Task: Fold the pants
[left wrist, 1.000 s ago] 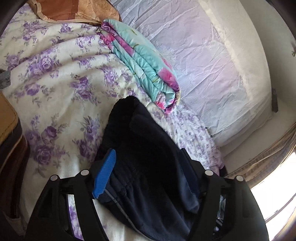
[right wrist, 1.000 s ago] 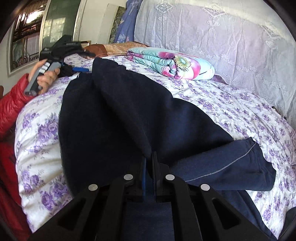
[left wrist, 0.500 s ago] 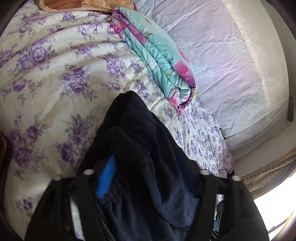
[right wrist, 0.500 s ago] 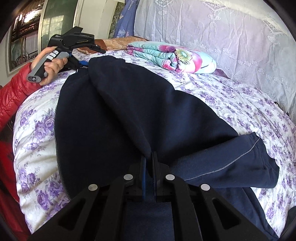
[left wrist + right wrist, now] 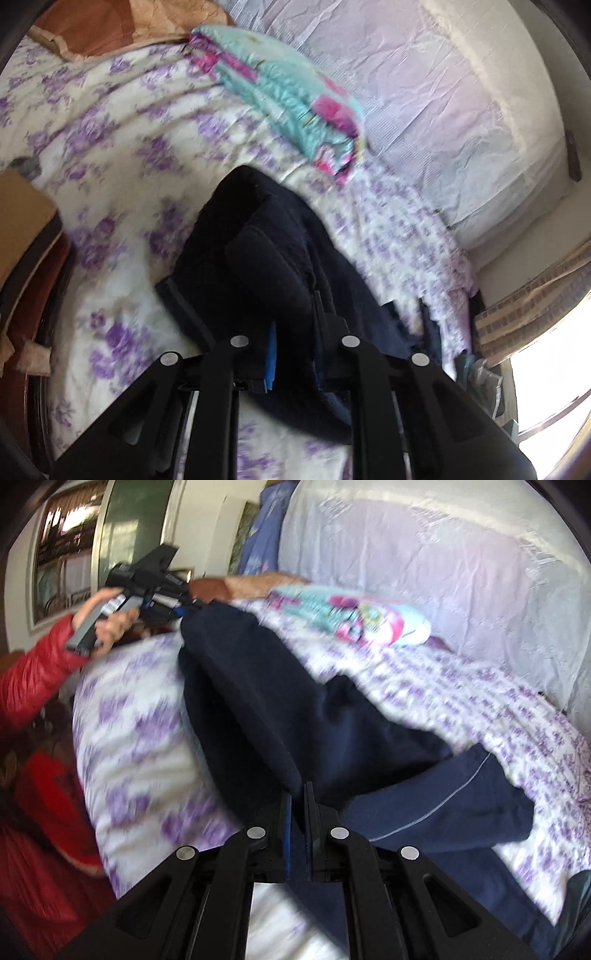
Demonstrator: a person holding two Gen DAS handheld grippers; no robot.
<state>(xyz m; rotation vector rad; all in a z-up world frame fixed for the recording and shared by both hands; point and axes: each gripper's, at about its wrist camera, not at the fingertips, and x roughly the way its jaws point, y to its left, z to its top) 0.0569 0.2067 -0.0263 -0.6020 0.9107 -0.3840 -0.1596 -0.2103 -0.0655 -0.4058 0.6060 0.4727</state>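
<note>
Both grippers clamped on the navy pants over the bed

Right gripper [image 5: 297, 805] pinches a fold; left gripper [image 5: 293, 332] has just closed on the waistband, navy pants [image 5: 258, 701] stretched between them across the floral bedspread [image 5: 140, 731], folded quilt [image 5: 354, 616] beyond

A bedspread [image 5: 110, 155] printed with purple flowers on cream covers the bed. Near its far edge lies a folded quilt [image 5: 354, 614] in turquoise and pink, just in front of a pale lace-patterned cover [image 5: 424, 554] draped over the headboard. A brown cushion [image 5: 110, 26] sits at the bed's far corner, beside the quilt. In the left wrist view a tan and dark wooden piece [image 5: 26, 229] stands at the left edge of the bed, and bright daylight comes through a window [image 5: 554, 387] at the lower right. In the right wrist view a framed window [image 5: 66, 542] shows on the far wall, upper left.
</note>
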